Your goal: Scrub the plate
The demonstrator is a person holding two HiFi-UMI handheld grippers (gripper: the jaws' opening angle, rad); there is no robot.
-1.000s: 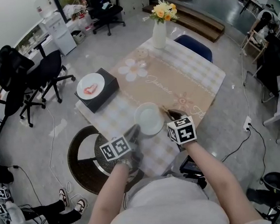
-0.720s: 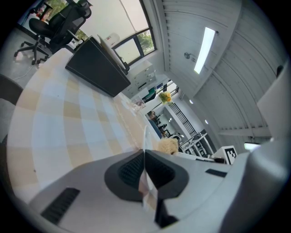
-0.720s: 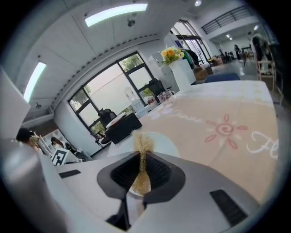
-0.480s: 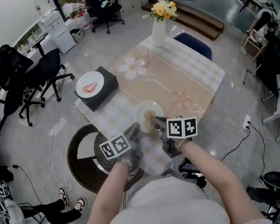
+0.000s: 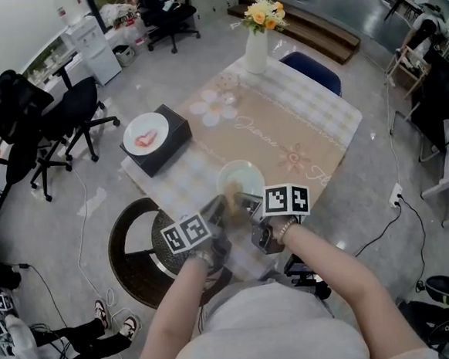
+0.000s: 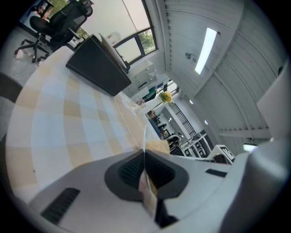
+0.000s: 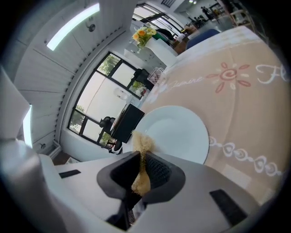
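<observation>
The white plate [image 5: 243,175] lies face up near the front edge of the table [image 5: 313,121]; it is round, so no long axis. The left gripper [image 5: 215,209] is clamped on its near rim. The right gripper [image 5: 240,201] pinches a tan scrubber [image 7: 142,144] over that rim.

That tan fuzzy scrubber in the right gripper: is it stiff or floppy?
Probably soft: the scrubber looks squashed thin between the shut jaws of the right gripper. Its frayed, loose fibres suggest it is light and unlikely to slip.
</observation>
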